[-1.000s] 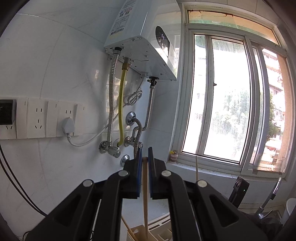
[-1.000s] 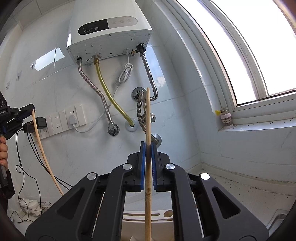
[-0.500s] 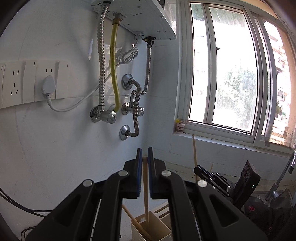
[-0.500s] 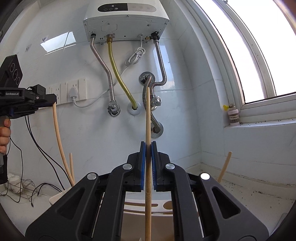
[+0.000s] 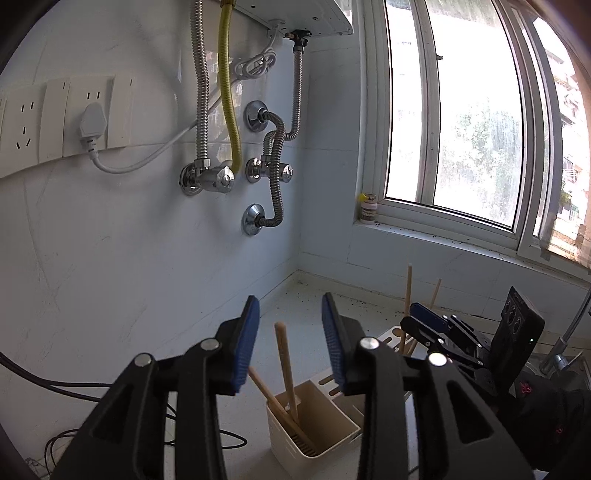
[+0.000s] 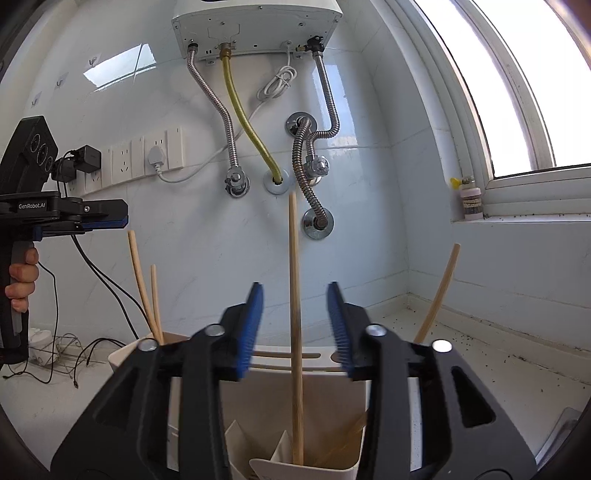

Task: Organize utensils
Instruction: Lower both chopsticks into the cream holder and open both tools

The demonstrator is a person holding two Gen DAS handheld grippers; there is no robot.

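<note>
Jaws on both grippers have just been opening; a second ago each was clamped on a chopstick.

Left gripper (image 5: 290, 343): blue pads now stand apart, and the short chopstick (image 5: 286, 365) sits between them touching neither. Its lower end is down in the cream holder (image 5: 317, 439) at lower centre of the left wrist view, leaning against a second stick already in that compartment. The view has also tilted down: the water heater (image 6: 258, 26) filled the top of the frame earlier, now only its underside shows at the top edge.

Right gripper (image 6: 295, 325): pads apart, long chopstick (image 6: 295, 332) free between them, near upright, lower end inside a compartment of the divided holder (image 6: 306, 469) at bottom centre. Exact compartment I can't tell.

View differences, left to right:
- Right wrist view shows the person's hand (image 6: 20, 277) on the left gripper's handle at far left, two sticks rising from the holder at lower left, and one more bent stick at the right.
- Left wrist view shows the window (image 5: 461, 118) with trees outside, the right gripper from the side at lower right, and a faucet at the far right edge.

Chopsticks are plain light wood, thin, round.
</note>
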